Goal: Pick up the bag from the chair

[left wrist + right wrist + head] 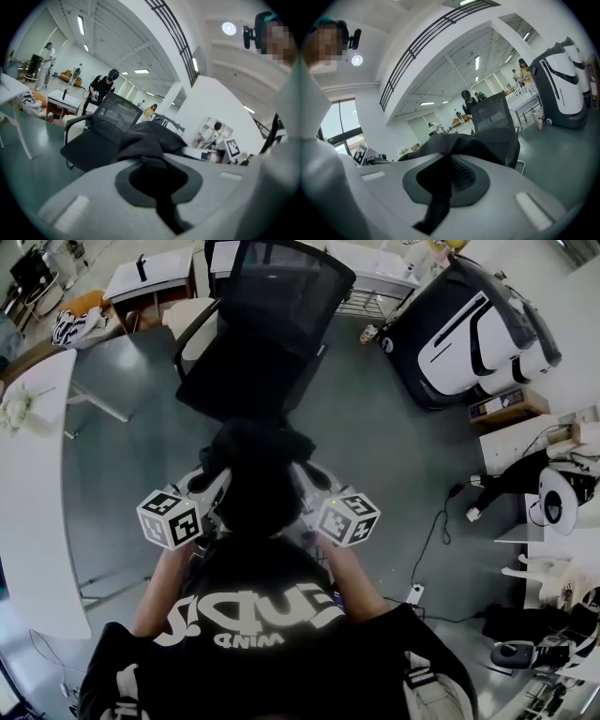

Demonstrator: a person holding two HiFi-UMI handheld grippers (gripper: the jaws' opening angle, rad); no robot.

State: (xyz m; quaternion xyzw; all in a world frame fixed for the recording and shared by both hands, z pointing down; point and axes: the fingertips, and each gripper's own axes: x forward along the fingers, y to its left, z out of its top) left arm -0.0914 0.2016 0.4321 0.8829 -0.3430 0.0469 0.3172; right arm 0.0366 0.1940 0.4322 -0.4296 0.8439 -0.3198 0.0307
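The black bag (253, 474) hangs between my two grippers, in front of the black mesh office chair (253, 343) and clear of its seat. My left gripper (217, 486) is shut on the bag's left side, and my right gripper (306, 486) is shut on its right side. In the left gripper view, the left gripper (154, 165) clamps a black strap, with the bag (150, 136) bunched beyond it and the chair (89, 145) behind. In the right gripper view, the right gripper (445, 173) pinches a black strap of the bag (457, 143); the chair (499, 124) stands past it.
A long white table (37, 484) runs along the left. A big black-and-white machine (478, 324) stands at the upper right, with cables (436, 521) on the grey floor to the right. A desk (150, 277) sits behind the chair. A person (104, 89) stands far off.
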